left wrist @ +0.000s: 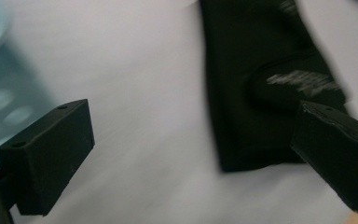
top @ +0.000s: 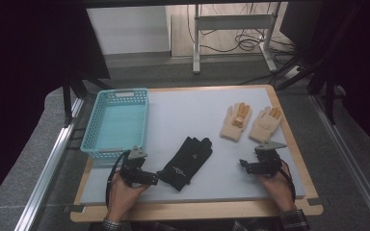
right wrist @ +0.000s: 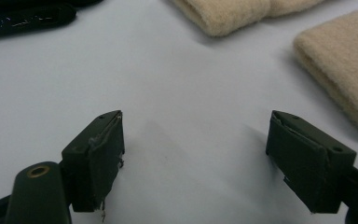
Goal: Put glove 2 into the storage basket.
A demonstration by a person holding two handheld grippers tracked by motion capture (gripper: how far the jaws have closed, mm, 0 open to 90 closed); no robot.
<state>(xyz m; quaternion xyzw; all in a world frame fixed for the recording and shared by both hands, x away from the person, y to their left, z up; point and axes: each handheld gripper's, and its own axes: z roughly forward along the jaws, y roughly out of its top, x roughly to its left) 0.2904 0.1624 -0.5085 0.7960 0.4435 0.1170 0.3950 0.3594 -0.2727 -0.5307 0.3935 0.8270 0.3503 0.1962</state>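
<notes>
Left gripper (top: 155, 179): jaws spread wide with nothing clamped; held at about 7 o'clock on the table, tips just beside the cuff of the black glove (top: 186, 162). In the left gripper view (left wrist: 191, 158) the cuff edge lies between the jaws, nearer the right-hand one; whether that jaw touches the cloth I cannot tell.
Right gripper (top: 243, 164): jaws apart and empty, over bare table at about 5 o'clock; right gripper view (right wrist: 193, 154) has only the white surface between them.
Black glove: flat near the table's middle, towards 6 o'clock, fingers pointing to 1 o'clock.
Cream gloves (top: 250, 122): a pair side by side at about 2 o'clock, well apart from the black glove.
Blue basket (top: 98, 147): at about 10 o'clock, along the table's (top: 192, 113) left edge.
</notes>
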